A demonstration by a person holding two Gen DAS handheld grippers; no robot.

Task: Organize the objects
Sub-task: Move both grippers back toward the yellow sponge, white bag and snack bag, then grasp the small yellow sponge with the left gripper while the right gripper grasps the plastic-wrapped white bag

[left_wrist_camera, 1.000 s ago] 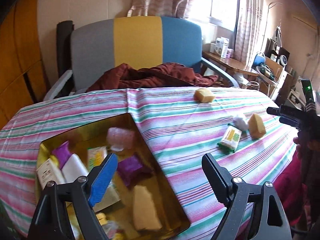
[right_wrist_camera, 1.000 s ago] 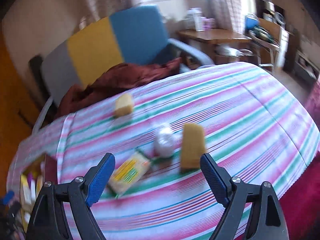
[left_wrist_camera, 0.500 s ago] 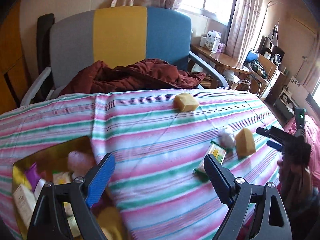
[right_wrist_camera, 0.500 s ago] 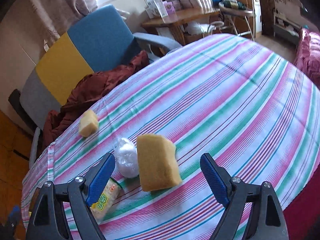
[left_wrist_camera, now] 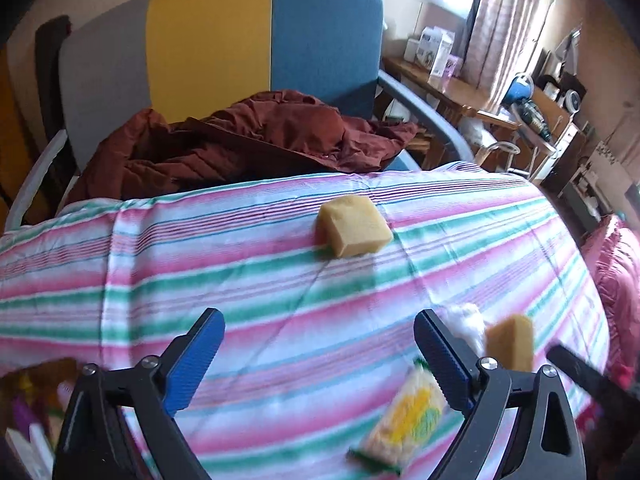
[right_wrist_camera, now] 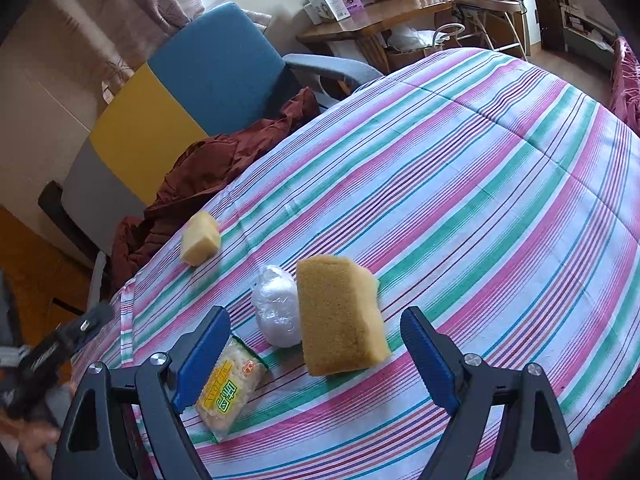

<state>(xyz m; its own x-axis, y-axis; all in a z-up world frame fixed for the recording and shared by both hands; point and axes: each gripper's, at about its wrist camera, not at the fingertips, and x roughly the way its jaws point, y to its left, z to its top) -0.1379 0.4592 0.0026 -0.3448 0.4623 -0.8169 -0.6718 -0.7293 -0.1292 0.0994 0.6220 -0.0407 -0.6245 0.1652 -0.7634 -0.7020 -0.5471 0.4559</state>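
Note:
My left gripper [left_wrist_camera: 320,354] hangs over the striped cloth, its jaws opening with nothing between them. A pale yellow sponge block [left_wrist_camera: 352,230] lies ahead of it. To its right lie a yellow-green snack packet [left_wrist_camera: 408,420], a white plastic bundle [left_wrist_camera: 466,324] and a darker sponge [left_wrist_camera: 510,342]. My right gripper [right_wrist_camera: 314,350] stands open just above the darker sponge [right_wrist_camera: 340,314], which lies between its jaws untouched. The white bundle [right_wrist_camera: 278,308] and the packet [right_wrist_camera: 230,386] sit by its left finger. The pale block [right_wrist_camera: 200,238] lies further back.
A gold box [left_wrist_camera: 28,412] with small items shows at the lower left of the left wrist view. Behind the table stands a grey, yellow and blue chair [left_wrist_camera: 224,40] with a maroon jacket [left_wrist_camera: 240,140]. A wooden side table [right_wrist_camera: 372,28] carries cartons at the far right.
My left gripper has swung right, away from the gold box toward the pale sponge block, and its jaws have widened. My right gripper came closer to the darker sponge, then held still.

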